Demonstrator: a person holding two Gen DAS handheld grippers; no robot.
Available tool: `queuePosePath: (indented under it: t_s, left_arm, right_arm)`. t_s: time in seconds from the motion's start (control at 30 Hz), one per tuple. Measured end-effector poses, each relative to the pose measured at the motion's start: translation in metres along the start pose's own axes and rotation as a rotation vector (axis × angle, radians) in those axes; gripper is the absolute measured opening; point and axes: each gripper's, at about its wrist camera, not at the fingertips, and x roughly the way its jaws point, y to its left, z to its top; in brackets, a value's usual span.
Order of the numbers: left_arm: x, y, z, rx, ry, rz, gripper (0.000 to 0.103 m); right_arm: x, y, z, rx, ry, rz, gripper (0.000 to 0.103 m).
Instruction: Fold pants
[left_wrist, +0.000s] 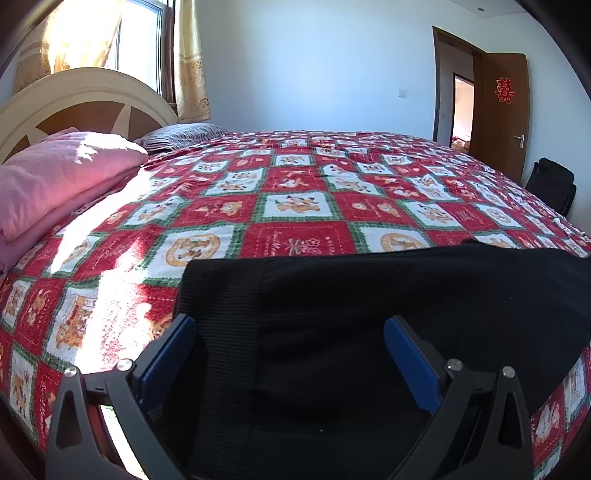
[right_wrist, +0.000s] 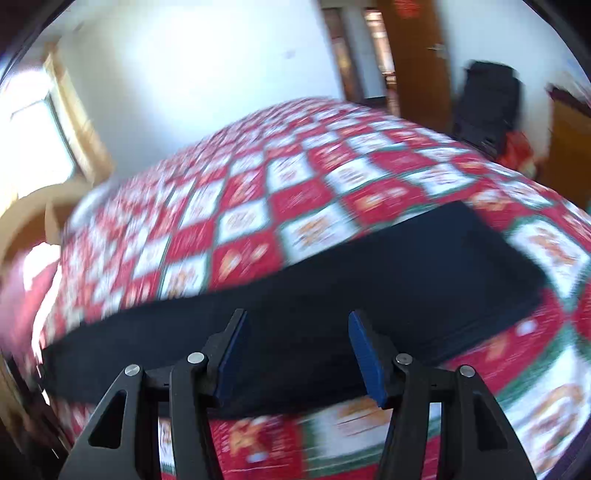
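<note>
Two blue-padded black grippers hung over the black ribbed-knit pants (left_wrist: 369, 314), which lay flat along the near edge of the red, white and green checked bedspread (left_wrist: 295, 206). The left gripper (left_wrist: 290, 354) stood open above the cloth, gripping nothing; the right gripper (right_wrist: 297, 350) was likewise open and empty. Most of the bedspread beyond lay bare. The right view was blurred, and the pants' near end was cut off in the left view.
</note>
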Motion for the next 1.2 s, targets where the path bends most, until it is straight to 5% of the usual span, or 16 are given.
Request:
queuePosePath:
  t_s: [0.23, 0.4, 0.77, 1.1, 1.2]
  left_arm:
    - [0.002, 0.012, 0.002, -0.043, -0.008, 0.025, 0.103]
    - [0.012, 0.039, -0.002, -0.17, 0.042, 0.004, 0.103]
    - [0.012, 0.038, -0.005, -0.158, 0.026, 0.013, 0.103]
    - [0.011, 0.037, -0.007, -0.158, 0.014, 0.014, 0.103]
    - [0.011, 0.037, -0.007, -0.158, 0.014, 0.013, 0.103]
  right_arm:
    - [-0.021, -0.083, 0.037, 0.174, -0.066, -0.135, 0.057]
    - [-0.003, -0.114, 0.05, 0.24, 0.029, -0.075, 0.056]
    - [0.018, -0.138, 0.046, 0.264, 0.109, -0.063, 0.035]
    - [0.031, -0.126, 0.045, 0.161, 0.17, -0.112, 0.033]
    - [0.024, -0.134, 0.044, 0.218, 0.146, -0.041, 0.014]
